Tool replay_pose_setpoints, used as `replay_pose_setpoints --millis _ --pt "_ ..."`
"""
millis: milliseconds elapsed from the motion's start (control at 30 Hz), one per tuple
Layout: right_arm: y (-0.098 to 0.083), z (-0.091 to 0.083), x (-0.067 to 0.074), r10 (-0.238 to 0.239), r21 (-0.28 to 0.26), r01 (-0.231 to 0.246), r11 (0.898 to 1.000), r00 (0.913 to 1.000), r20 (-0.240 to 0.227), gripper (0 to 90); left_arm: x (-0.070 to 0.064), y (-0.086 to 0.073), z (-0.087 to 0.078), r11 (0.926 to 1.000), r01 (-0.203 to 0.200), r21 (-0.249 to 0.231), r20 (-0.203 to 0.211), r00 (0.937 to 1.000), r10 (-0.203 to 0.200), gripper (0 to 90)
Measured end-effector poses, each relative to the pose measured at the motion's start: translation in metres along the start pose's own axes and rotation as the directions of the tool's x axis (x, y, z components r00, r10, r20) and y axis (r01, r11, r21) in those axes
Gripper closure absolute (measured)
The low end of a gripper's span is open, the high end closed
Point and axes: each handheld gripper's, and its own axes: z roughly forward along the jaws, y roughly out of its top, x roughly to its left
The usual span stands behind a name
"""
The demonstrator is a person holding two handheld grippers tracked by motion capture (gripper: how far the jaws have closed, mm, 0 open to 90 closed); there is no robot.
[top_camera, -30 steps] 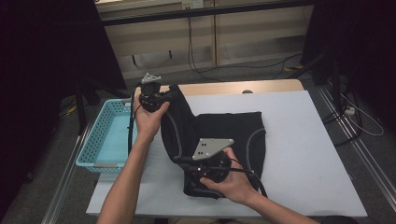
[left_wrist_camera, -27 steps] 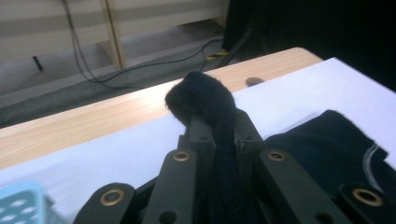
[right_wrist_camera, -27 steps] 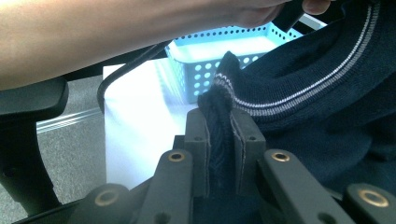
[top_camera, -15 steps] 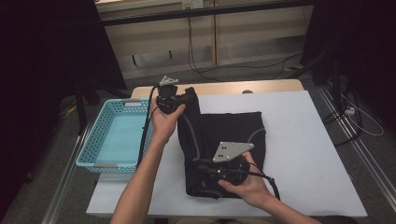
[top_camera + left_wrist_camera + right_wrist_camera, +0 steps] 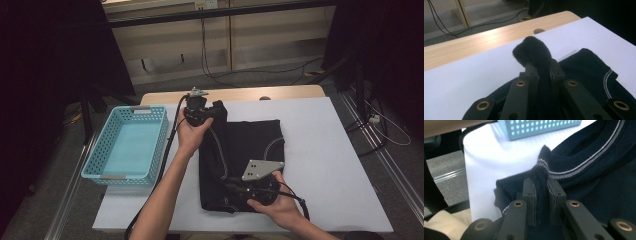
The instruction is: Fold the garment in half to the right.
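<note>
We are in the middle of folding the black garment (image 5: 245, 150) that lies on the white table (image 5: 330, 165). Our left tool (image 5: 216, 111) is clamped on a bunch of the fabric at the far edge, and our right tool (image 5: 235, 189) is clamped on a striped fold at the near edge; in each gripper view the cloth sits pinched tight between the jaws. The garment spreads out between and to the right of both tools, with its left part already doubled over. The blue basket (image 5: 125, 145) stands well to the left of the left tool. Next, we judge, both tools should carry the held edge across together, keeping it level so the fold lands straight.
</note>
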Motion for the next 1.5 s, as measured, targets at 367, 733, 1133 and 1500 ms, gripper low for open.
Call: replay_pose_setpoints --millis 367,733,1133,1500 --pt "-0.018 -0.011 -0.002 0.014 0.013 -0.015 1.000 0.9995 0.028 78.9 -0.003 -0.009 0.028 0.9984 0.055 0.012 0.037 0.9977 -0.056 81.3" --pt "-0.030 -0.020 -0.001 0.020 0.027 -0.021 0.999 0.9985 0.052 79.0 -0.017 -0.013 0.051 0.9982 0.049 0.035 0.052 0.9974 -0.051 81.5" --pt "-0.042 -0.040 -0.009 0.051 0.031 -0.054 0.998 0.9942 0.095 78.9 -0.035 -0.005 0.066 0.9988 0.034 0.036 0.071 0.9968 -0.037 81.5" --pt "-0.055 -0.053 -0.017 0.062 0.052 -0.069 0.996 0.9891 0.133 78.3 -0.050 -0.005 0.089 0.9976 0.044 0.054 0.094 0.9944 -0.049 81.5"
